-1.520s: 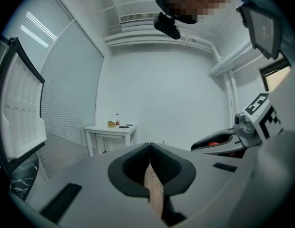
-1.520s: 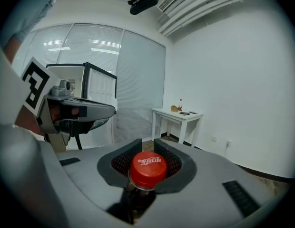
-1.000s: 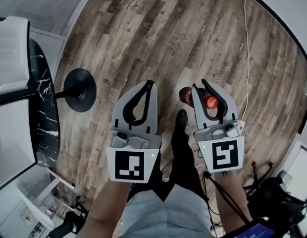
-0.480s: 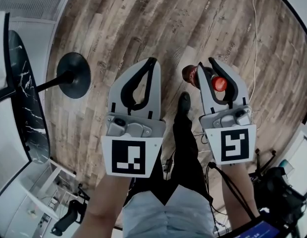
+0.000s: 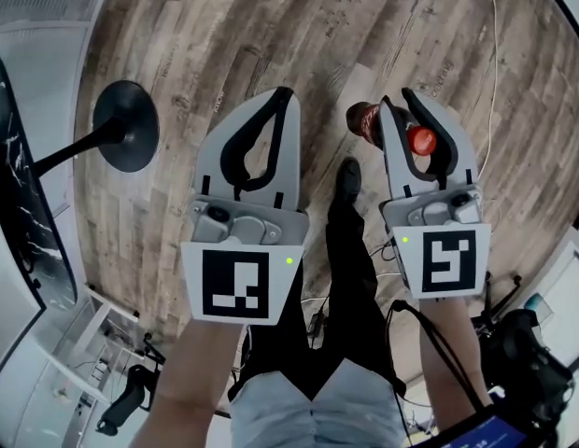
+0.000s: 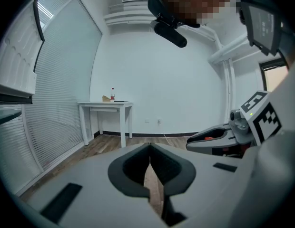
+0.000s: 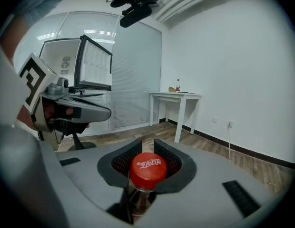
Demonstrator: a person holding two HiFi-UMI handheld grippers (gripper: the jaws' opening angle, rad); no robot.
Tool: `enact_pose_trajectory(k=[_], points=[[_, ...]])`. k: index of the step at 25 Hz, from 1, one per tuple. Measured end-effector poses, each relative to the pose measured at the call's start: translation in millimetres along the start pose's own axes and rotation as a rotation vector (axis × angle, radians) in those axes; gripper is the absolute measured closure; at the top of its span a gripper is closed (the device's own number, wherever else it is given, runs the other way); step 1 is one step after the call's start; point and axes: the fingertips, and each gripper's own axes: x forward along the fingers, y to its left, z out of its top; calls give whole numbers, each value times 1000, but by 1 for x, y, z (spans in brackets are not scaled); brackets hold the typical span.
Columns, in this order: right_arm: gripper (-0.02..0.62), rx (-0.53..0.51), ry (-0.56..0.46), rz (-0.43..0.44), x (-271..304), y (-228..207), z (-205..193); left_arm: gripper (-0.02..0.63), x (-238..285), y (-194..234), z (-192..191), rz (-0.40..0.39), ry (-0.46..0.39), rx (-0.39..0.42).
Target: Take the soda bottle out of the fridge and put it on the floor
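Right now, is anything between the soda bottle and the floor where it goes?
Nothing visible: the red-capped plastic soda bottle, gripped in the right tongs, hangs over bare wooden plank floor; the black shoe lies beside it.

The only lettering in view is on the red cap point(image 7: 147, 167) of the soda bottle point(image 7: 138, 198): a line of white flowing script runs across its top, like a cola brand's logo, but it is too small and slanted to spell out with certainty. From the head view the cap point(image 5: 421, 140) shows no legible print.

The cubes on the left tongs point(image 5: 285, 96) and right tongs point(image 5: 397, 101) carry black-and-white square code markers point(image 5: 236, 283) point(image 5: 450, 259), which are patterns, not letters or numbers.

A blue screen point(image 5: 490, 432) at the lower edge is unreadable.
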Motion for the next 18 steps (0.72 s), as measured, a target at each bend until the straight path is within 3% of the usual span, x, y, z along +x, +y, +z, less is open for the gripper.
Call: enact_pose_trajectory(k=[18], points=[[503, 1, 63, 4, 30, -2, -115, 589, 43, -8, -93, -35, 33, 3]])
